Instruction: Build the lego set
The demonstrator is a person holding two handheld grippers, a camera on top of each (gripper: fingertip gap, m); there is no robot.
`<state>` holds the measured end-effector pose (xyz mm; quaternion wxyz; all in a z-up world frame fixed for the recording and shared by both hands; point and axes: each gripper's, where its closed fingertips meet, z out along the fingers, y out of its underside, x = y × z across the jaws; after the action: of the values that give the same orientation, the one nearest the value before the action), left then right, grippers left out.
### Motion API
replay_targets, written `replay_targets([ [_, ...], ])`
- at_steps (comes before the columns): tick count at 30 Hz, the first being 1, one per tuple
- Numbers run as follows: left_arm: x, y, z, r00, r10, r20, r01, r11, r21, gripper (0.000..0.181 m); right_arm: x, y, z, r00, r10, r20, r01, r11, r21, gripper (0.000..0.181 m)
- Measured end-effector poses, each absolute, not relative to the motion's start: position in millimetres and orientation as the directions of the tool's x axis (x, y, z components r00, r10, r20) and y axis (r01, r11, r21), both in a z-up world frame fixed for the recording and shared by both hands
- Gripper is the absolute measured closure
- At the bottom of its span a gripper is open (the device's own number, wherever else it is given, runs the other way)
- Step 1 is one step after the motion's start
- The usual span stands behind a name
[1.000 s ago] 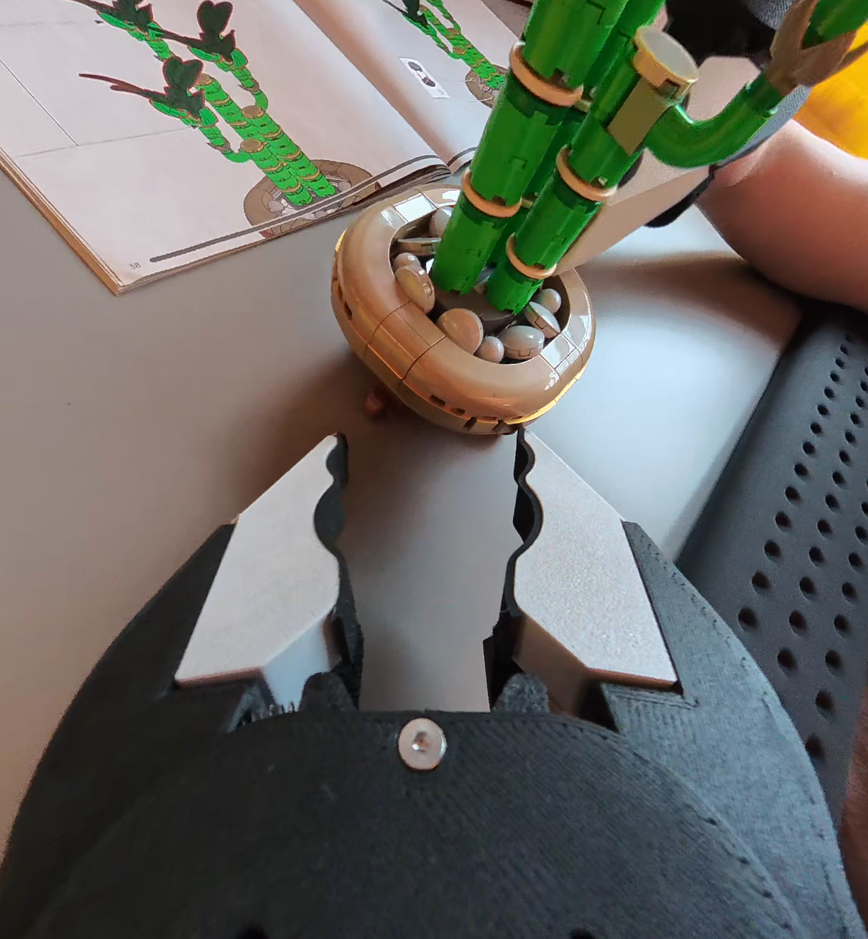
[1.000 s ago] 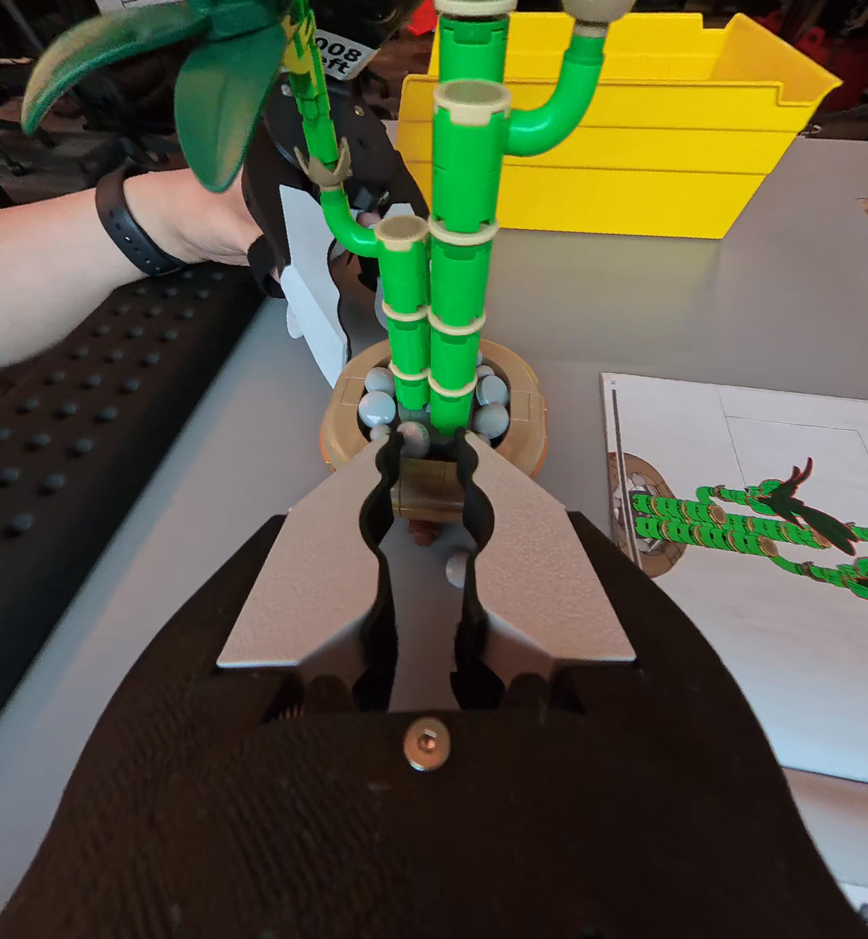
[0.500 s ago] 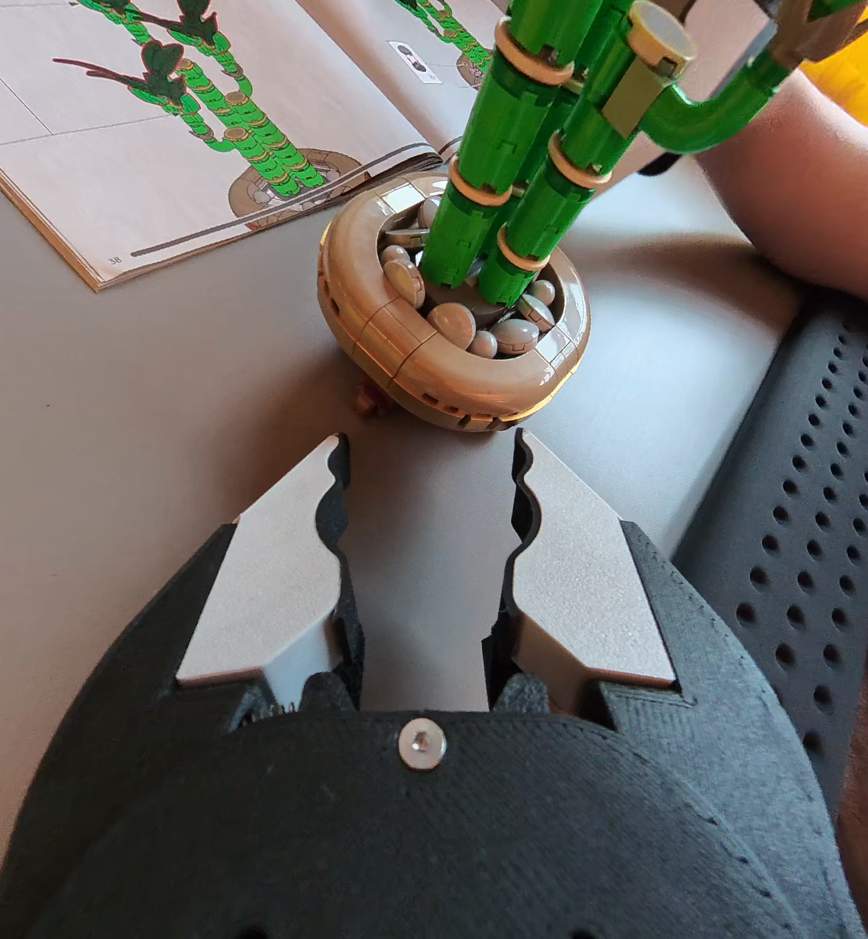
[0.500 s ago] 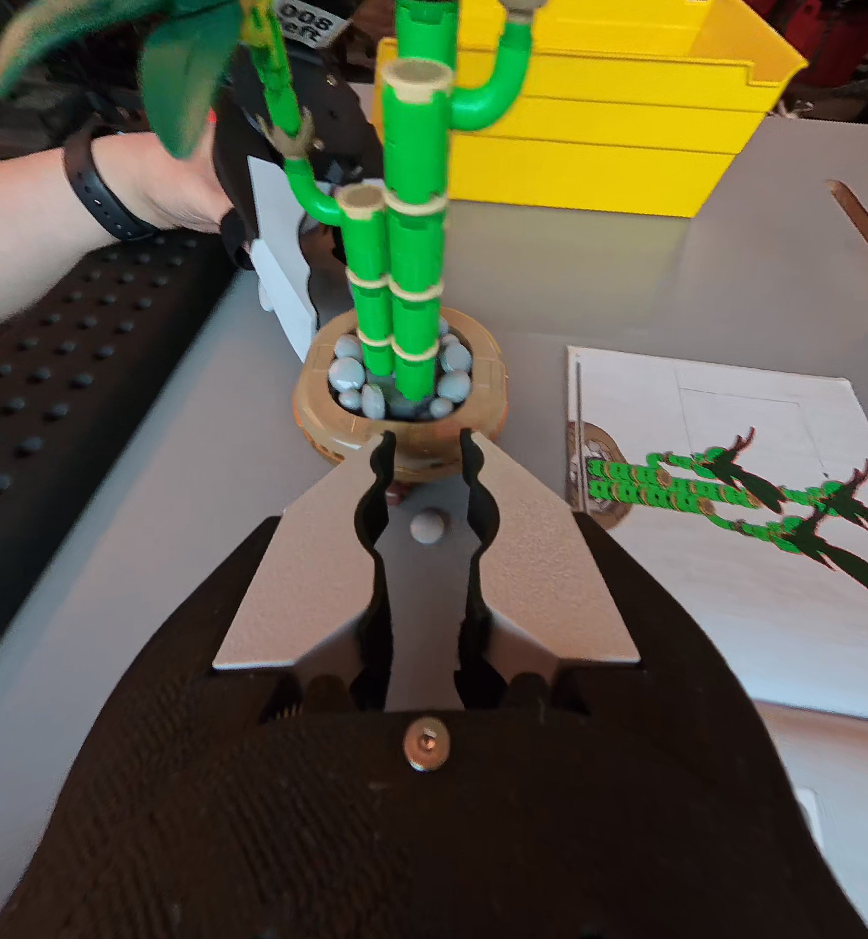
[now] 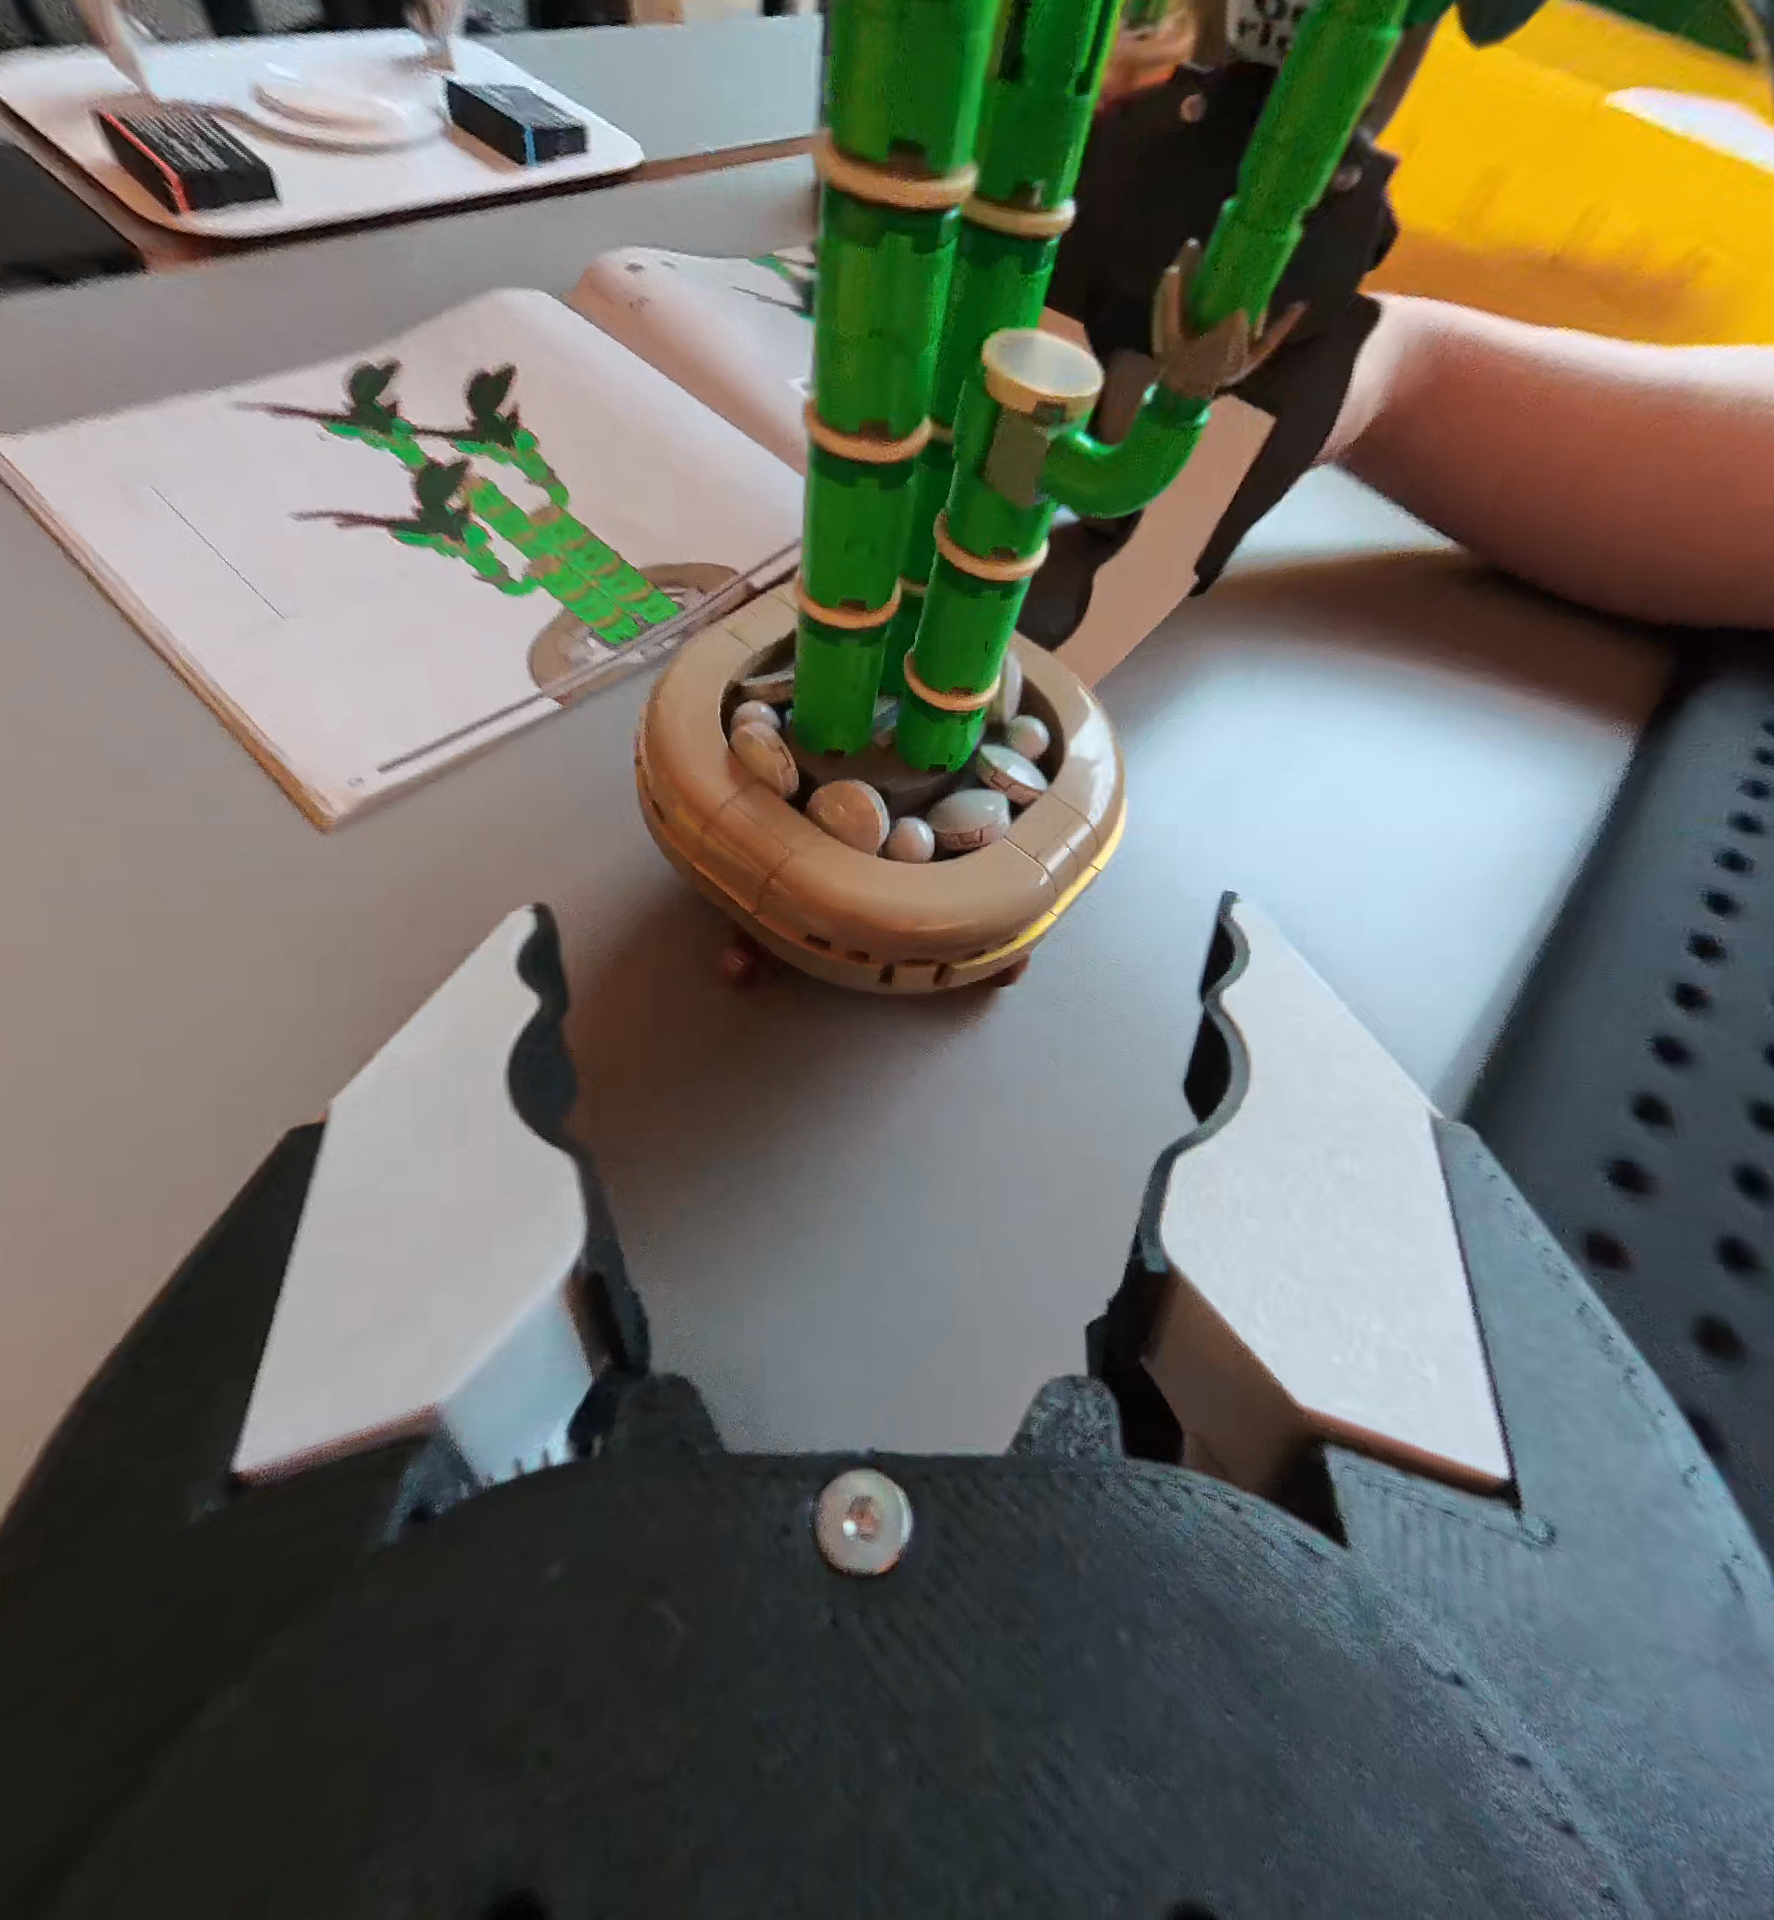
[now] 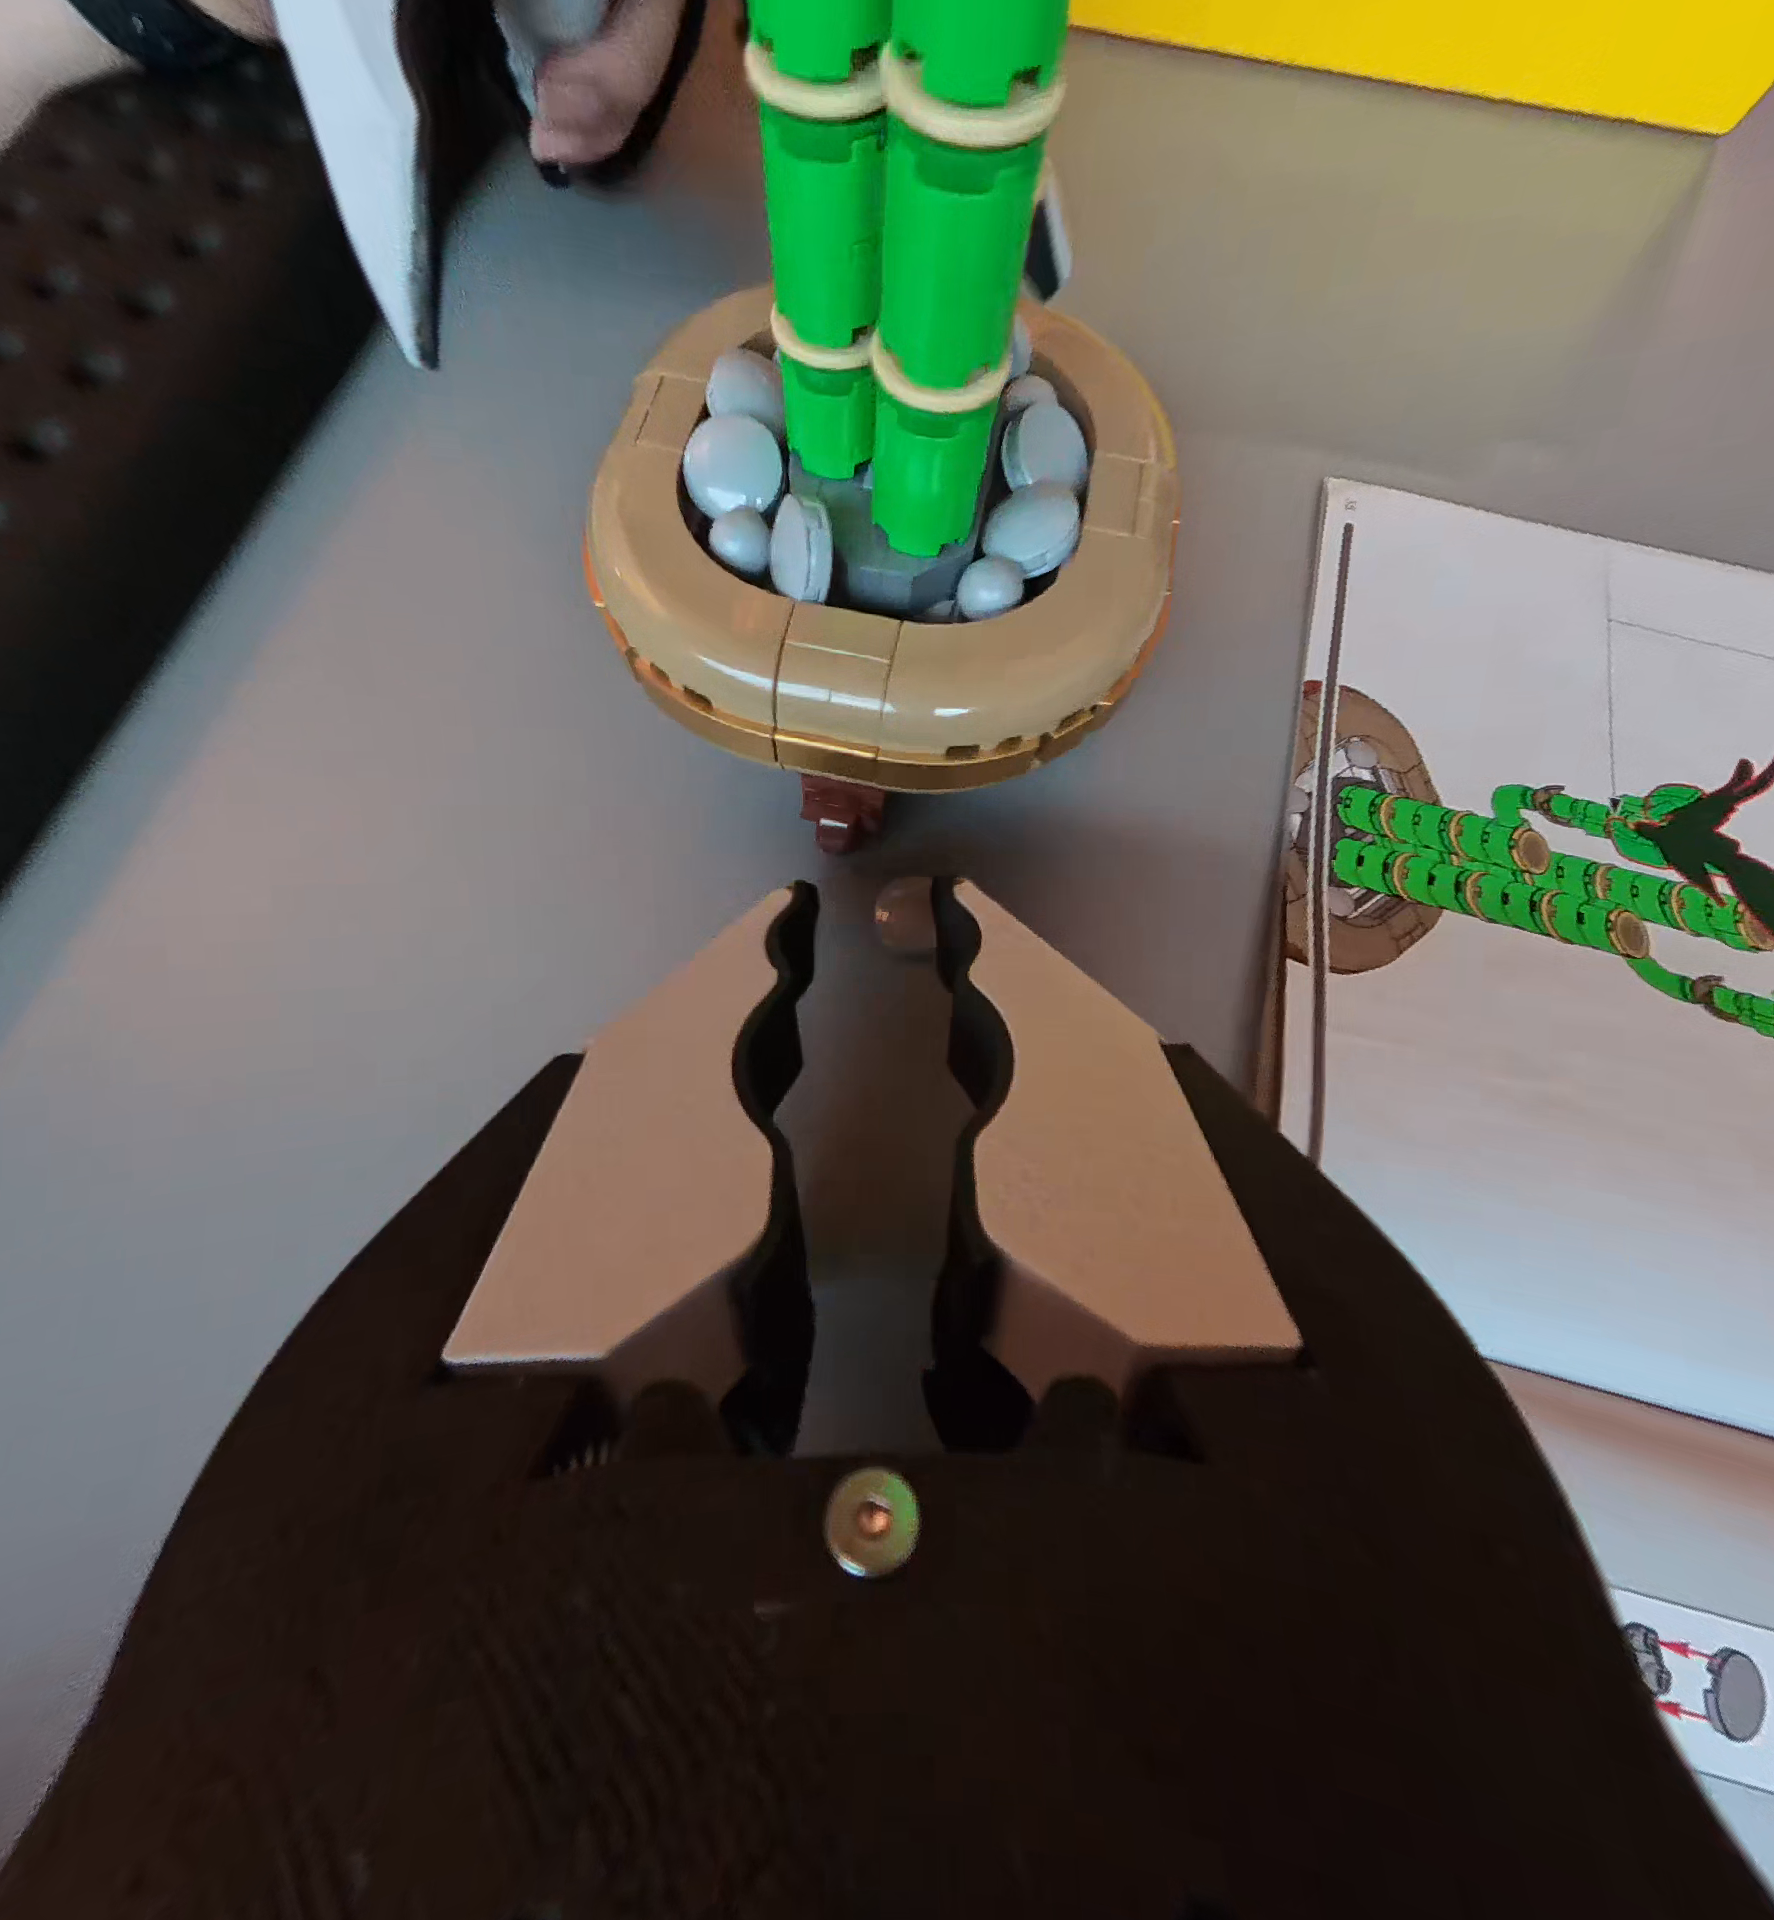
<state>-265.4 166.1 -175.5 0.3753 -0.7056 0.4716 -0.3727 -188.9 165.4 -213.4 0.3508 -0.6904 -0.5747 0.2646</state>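
Note:
The Lego bamboo stands on the grey table: green stalks [image 5: 852, 520] rise from a tan round pot [image 5: 862, 904] filled with grey pebbles. My left gripper [image 5: 878, 907] is open wide and empty, its tips just short of the pot's near side. In the right wrist view the pot [image 6: 862, 675] and stalks [image 6: 924, 260] are straight ahead, with a brown foot [image 6: 841, 810] under the rim. My right gripper [image 6: 875, 886] is narrowly open and empty. A small round grey piece [image 6: 904, 914] lies on the table between its tips, close to the right one.
An open instruction booklet [image 5: 395, 582] lies beside the pot, on the right in the right wrist view [image 6: 1589, 1039]. A yellow bin [image 5: 1589, 177] stands behind. A black perforated mat [image 5: 1745, 1039] borders the table. A tray [image 5: 602, 166] with black boxes is far back. A forearm [image 5: 1589, 468] reaches in. Some 10 cm of space lies between my two pairs of fingers. The pot [image 6: 862, 675] sits 5 cm or so from the ends of my right fingers.
My left gripper opened wider and tilted up, so more of the stalks and table show. My right gripper drew back from the pot and tilted down; the grey piece now lies at its tips.

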Motion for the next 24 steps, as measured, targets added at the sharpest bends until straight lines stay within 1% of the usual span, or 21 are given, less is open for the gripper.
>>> replay_targets([
  [1,-264,168,-175,0.301,-0.945,0.131,-0.392,-0.248,-0.886,0.056,-189,166,-215,0.201,0.978,0.048,0.62,-0.09,-0.78,0.158],
  [3,-259,170,-171,0.34,-0.936,0.093,-0.384,-0.229,-0.894,0.053,-189,167,-215,0.203,0.977,0.062,0.625,-0.081,-0.776,0.169],
  [6,-250,172,-166,0.381,-0.918,0.111,-0.367,-0.26,-0.893,0.051,-183,171,-214,0.215,0.972,0.09,0.638,-0.07,-0.767,0.173],
  [7,-245,171,-166,0.383,-0.915,0.125,-0.363,-0.274,-0.891,0.05,-180,173,-212,0.221,0.97,0.099,0.638,-0.067,-0.767,0.181],
  [11,-235,170,-175,0.412,-0.907,0.09,-0.424,-0.278,-0.862,0.052,-171,175,-208,0.234,0.97,0.069,0.612,-0.092,-0.786,0.181],
  [12,-234,170,-178,0.419,-0.904,0.083,-0.436,-0.28,-0.855,0.053,-169,177,-207,0.243,0.968,0.068,0.607,-0.098,-0.788,0.178],
  [14,-232,169,-181,0.423,-0.9,0.105,-0.435,-0.303,-0.848,0.057,-168,180,-205,0.263,0.963,0.052,0.596,-0.12,-0.794,0.164],
  [17,-233,171,-184,0.445,-0.886,0.133,-0.425,-0.34,-0.839,0.059,-170,182,-207,0.284,0.959,0.011,0.591,-0.167,-0.789,0.157],
  [21,-230,168,-187,0.444,-0.869,0.217,-0.399,-0.409,-0.821,0.06,-178,180,-218,0.282,0.959,0.008,0.629,-0.179,-0.757,0.155],
  [23,-228,168,-190,0.449,-0.863,0.232,-0.401,-0.426,-0.811,0.059,-180,179,-219,0.276,0.961,0.028,0.649,-0.165,-0.742,0.166],
  [24,-228,169,-191,0.456,-0.862,0.224,-0.41,-0.426,-0.806,0.06,-180,178,-219,0.273,0.962,0.027,0.658,-0.166,-0.734,0.166],
])
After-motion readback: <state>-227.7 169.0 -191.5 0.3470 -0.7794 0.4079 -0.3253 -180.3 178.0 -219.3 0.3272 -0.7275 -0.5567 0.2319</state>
